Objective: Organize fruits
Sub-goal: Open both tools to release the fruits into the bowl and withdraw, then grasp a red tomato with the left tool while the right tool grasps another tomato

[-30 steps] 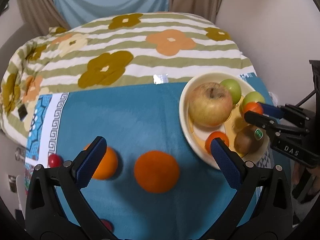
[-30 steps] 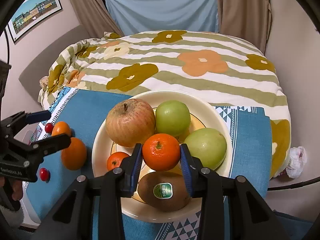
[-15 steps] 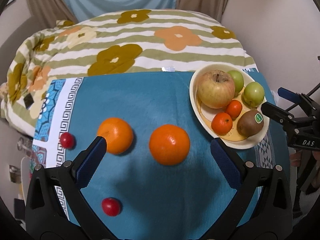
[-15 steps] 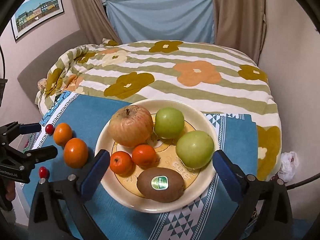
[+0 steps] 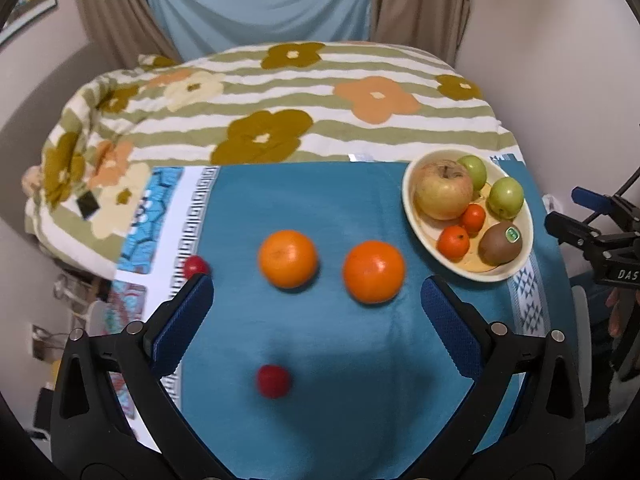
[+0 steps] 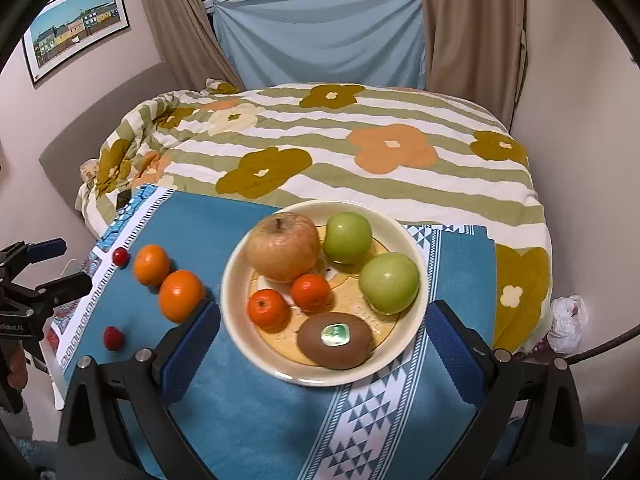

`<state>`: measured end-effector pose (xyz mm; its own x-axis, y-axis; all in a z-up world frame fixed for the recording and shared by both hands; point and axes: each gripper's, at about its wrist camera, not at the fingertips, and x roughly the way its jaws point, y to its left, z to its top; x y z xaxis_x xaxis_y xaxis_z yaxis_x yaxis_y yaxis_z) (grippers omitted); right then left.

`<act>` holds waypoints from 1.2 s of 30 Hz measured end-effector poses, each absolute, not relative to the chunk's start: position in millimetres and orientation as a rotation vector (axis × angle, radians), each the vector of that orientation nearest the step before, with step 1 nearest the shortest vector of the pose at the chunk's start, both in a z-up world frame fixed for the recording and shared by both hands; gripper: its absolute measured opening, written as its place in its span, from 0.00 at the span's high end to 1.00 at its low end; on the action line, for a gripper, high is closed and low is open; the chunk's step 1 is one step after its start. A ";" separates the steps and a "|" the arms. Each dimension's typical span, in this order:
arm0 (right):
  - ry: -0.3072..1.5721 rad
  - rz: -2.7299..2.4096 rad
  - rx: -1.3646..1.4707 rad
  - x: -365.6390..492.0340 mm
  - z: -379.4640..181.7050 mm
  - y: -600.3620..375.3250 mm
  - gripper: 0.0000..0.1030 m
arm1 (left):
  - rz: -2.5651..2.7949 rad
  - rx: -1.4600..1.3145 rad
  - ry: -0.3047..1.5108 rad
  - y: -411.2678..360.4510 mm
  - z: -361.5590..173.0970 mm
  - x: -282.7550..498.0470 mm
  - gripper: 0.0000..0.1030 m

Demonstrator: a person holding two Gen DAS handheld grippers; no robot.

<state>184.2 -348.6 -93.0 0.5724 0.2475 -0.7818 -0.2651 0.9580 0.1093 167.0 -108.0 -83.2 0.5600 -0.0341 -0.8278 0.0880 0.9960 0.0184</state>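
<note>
Pale walls, brown curtains [image 6: 472, 40] and a blue sheet [image 6: 320, 36] hung at the window close in a bed [image 6: 400, 184], which carries everything under a striped quilt with big flowers. Over the near end of the bed lies a teal cloth [image 5: 320, 200] with patterned white borders. On the cloth, toward the bed's right edge as the left wrist view shows it, stands a cream bowl [image 6: 236, 320]. Inside it sit a large yellow-red apple [image 6: 282, 252] at the back left, two green apples [image 6: 347, 237] [image 6: 390, 282] on the right, a kiwi [image 6: 336, 340] with a sticker at the front, and two small mandarins [image 6: 310, 291] [image 6: 267, 308] between the big apple and the kiwi. Outside the bowl, on bare cloth nearer the bed's left edge, two oranges [image 5: 374, 271] [image 5: 287, 258] lie side by side, apart from each other, and two small red fruits [image 5: 273, 381] [image 5: 196, 267] lie beyond them, one close to the bed's near edge and one on the cloth's white border. The right gripper [image 6: 322, 342] hangs above the near side of the bowl, its jaws spread wide with nothing between them, having just opened. The left gripper [image 5: 316, 330] hangs over the bare cloth near the oranges, jaws likewise spread wide and empty.
</note>
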 end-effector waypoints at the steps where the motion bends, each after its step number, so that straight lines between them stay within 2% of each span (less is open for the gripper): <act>1: 0.909 0.297 -0.027 181.5 -90.5 -345.3 0.01 | -0.074 0.065 0.969 -104.6 -81.3 164.3 0.00; 10: 0.880 0.229 -0.003 153.3 -68.0 -309.4 0.01 | -0.121 0.071 0.930 -50.1 -65.6 140.6 0.00; 21: 0.919 0.153 0.061 126.6 -65.6 -241.1 0.01 | -0.177 0.144 0.925 21.2 -69.1 139.2 0.00; 36: 1.068 0.060 0.165 100.0 -123.5 -141.6 0.01 | -0.396 0.301 0.973 69.9 -122.7 183.1 0.00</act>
